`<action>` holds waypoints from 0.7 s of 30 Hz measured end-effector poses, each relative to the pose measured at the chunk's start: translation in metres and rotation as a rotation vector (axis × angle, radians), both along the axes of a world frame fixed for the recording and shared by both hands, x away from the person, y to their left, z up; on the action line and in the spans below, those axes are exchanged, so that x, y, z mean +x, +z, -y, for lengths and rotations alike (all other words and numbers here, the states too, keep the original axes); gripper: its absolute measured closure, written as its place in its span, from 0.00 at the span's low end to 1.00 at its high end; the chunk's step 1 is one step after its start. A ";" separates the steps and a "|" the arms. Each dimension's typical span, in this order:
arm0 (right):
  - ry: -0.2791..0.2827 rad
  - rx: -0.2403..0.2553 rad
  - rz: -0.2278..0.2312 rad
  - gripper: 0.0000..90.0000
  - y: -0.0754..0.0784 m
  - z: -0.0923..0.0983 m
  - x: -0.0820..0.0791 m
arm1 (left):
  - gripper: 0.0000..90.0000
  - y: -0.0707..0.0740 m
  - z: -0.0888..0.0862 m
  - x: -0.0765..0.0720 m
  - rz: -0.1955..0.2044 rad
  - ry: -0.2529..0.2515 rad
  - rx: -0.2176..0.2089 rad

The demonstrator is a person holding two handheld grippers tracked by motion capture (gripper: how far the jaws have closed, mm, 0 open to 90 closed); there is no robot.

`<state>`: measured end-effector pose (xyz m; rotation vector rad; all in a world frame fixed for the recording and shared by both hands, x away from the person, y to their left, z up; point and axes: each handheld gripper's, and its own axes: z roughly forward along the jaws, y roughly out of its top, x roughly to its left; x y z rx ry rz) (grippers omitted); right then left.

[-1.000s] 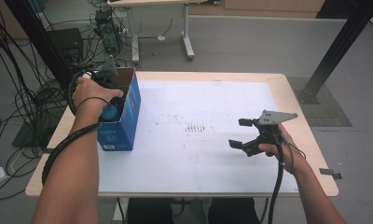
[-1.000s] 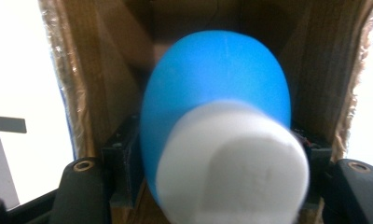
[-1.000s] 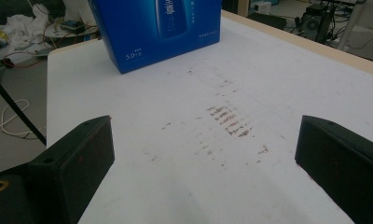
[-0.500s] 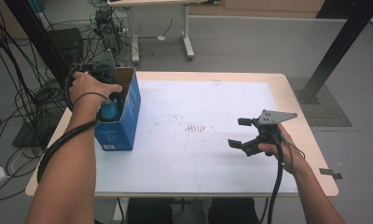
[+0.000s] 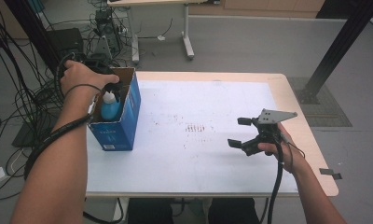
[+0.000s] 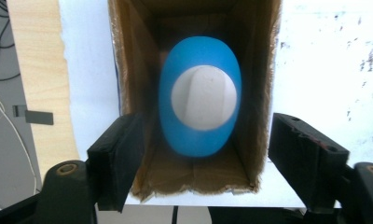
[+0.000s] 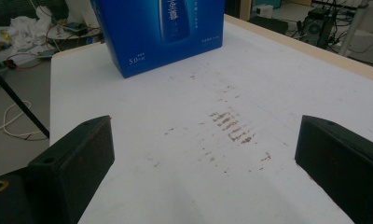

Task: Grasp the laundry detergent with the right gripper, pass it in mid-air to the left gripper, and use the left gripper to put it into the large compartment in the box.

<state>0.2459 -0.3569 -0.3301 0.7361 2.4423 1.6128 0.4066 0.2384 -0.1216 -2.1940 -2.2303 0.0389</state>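
Both grippers' fingers apart: left (image 6: 198, 158) opening above bottle (image 6: 201, 98) in box (image 5: 128, 109); right (image 5: 243, 133) empty.

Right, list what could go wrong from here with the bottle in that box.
1. The left tongs have just been opening above the blue bottle, their pads clear of it; on the way out they could catch a wall of the open blue box and tip it.
2. The box stands near the table's left edge, so a nudge might push it off.
3. The bottle stands loose inside and may topple.
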 end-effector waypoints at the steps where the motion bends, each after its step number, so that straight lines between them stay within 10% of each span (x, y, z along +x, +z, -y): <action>1: 0.000 0.001 -0.001 0.05 0.000 0.000 0.000 | 0.29 0.005 0.001 -0.002 0.007 -0.006 -0.004; 21: -0.003 -0.006 -0.007 0.05 0.002 -0.004 0.003 | 0.11 0.026 0.029 -0.021 0.082 -0.102 -0.015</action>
